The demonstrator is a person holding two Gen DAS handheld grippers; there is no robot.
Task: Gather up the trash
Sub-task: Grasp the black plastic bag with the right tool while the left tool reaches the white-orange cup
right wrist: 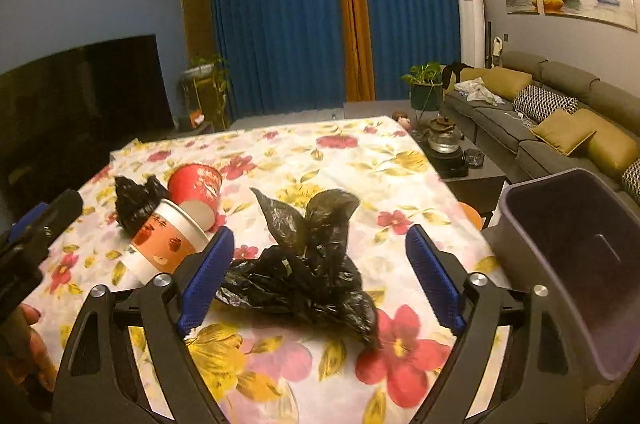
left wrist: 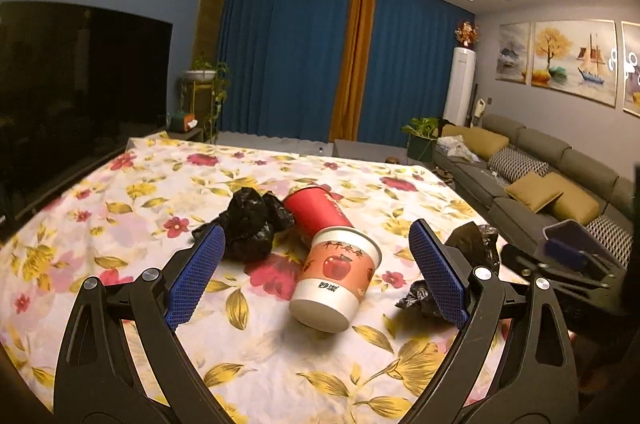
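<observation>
Right wrist view shows the right gripper wide open and empty, its pads either side of the black bag, probably to grab it. The bin waits at three o'clock; the left gripper, also open, frames the apple cup.

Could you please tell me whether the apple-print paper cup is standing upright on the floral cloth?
No, the apple-print paper cup lies tipped on its side on the floral cloth, against the red cup.
</observation>
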